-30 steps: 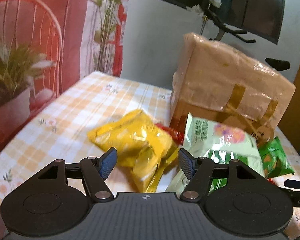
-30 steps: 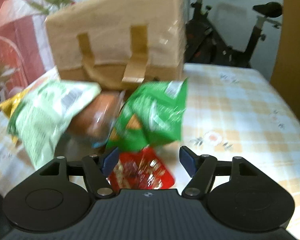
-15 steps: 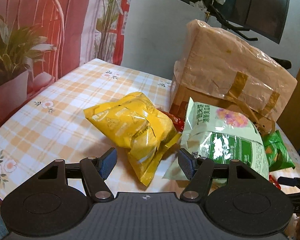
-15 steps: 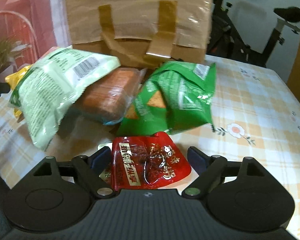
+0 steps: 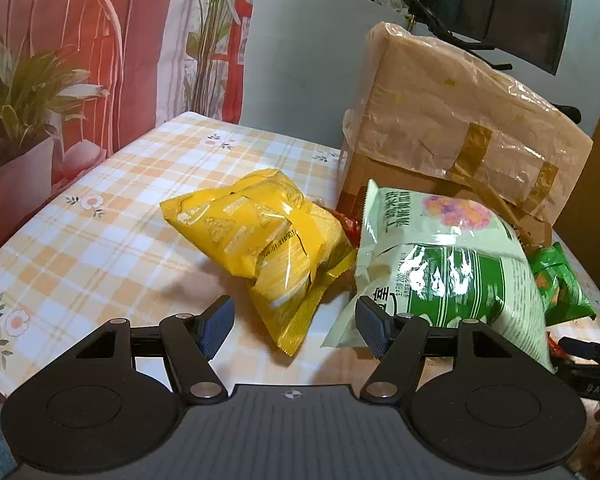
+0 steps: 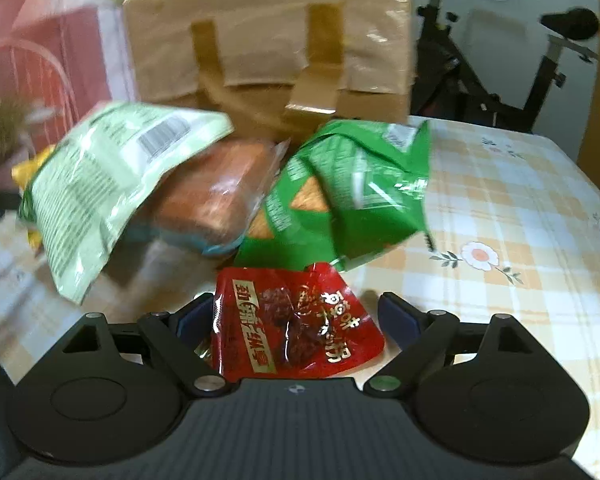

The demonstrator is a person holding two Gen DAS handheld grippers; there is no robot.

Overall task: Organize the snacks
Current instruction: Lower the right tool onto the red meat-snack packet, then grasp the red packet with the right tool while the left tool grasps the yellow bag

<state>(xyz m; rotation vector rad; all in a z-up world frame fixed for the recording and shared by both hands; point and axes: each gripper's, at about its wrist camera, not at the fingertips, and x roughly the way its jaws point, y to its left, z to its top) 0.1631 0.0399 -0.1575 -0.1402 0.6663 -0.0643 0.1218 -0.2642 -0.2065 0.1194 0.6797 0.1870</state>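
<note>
Several snack packs lie on a checked tablecloth (image 5: 100, 240) in front of a cardboard box (image 5: 460, 128). A yellow chip bag (image 5: 268, 236) lies ahead of my left gripper (image 5: 294, 326), which is open and empty, its tips either side of the bag's near corner. A pale green bag (image 5: 440, 272) lies to its right. My right gripper (image 6: 296, 316) is open, and a red snack pouch (image 6: 292, 324) lies between its fingers. Behind the pouch are a dark green chip bag (image 6: 352, 196), a wrapped brown loaf (image 6: 216, 196) and the pale green bag (image 6: 112, 184).
The taped cardboard box (image 6: 268, 44) stands at the back of the table. An exercise bike (image 6: 520, 60) stands behind the table on the right. A potted plant (image 5: 16, 120) and a red chair are at the left. The right gripper shows at the left view's right edge (image 5: 588, 360).
Both grippers have pulled back a little and stayed open. The red pouch now lies further in between the right gripper's fingers. The snacks have not moved.
</note>
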